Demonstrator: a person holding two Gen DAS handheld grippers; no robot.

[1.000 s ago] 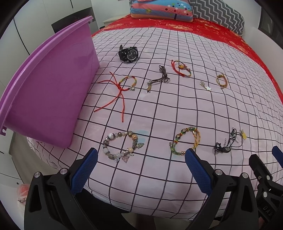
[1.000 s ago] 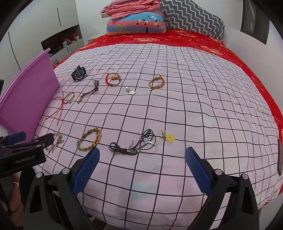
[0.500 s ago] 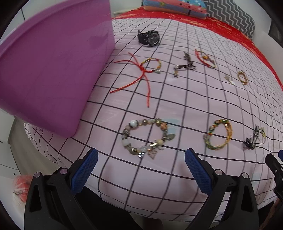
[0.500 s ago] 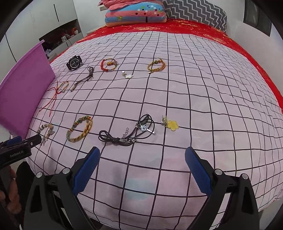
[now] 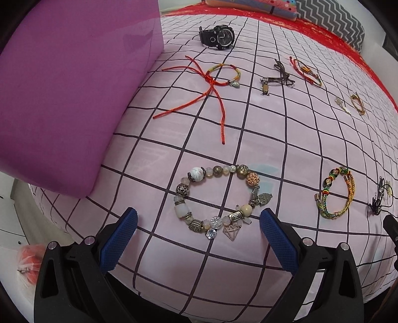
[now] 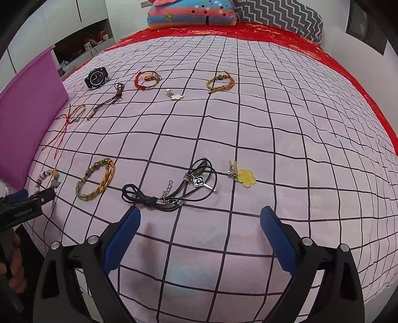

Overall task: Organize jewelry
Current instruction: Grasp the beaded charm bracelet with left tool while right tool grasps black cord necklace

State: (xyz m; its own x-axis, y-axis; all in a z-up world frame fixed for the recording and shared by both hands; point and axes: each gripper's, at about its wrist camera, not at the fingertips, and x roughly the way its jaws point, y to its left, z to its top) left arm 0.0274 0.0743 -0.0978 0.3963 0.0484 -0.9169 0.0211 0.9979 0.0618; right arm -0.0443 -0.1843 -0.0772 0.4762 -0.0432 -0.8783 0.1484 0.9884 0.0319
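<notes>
Jewelry lies spread on a pink checked bedsheet [image 5: 273,139]. My left gripper [image 5: 197,223] is open, its jaws either side of the near edge of a beaded charm bracelet [image 5: 216,198]. A braided green and gold bracelet [image 5: 335,196] lies to its right. My right gripper [image 6: 200,223] is open and empty, just short of a black cord necklace [image 6: 171,191] with a key charm. A yellow flower charm [image 6: 245,177] lies to the right of the necklace. A black watch [image 5: 219,37], a red string bracelet [image 5: 214,79] and several other bracelets lie farther back.
A purple plastic bin [image 5: 67,94] stands at the bed's left edge, also seen in the right wrist view [image 6: 22,129]. Pillows [image 6: 191,12] and a red cover [image 6: 348,74] lie at the far end. The left gripper shows at the right wrist view's left edge [image 6: 27,201].
My left gripper has moved forward and down toward the beaded bracelet, now between its jaws. My right gripper has moved closer to the black cord necklace. Both stay open.
</notes>
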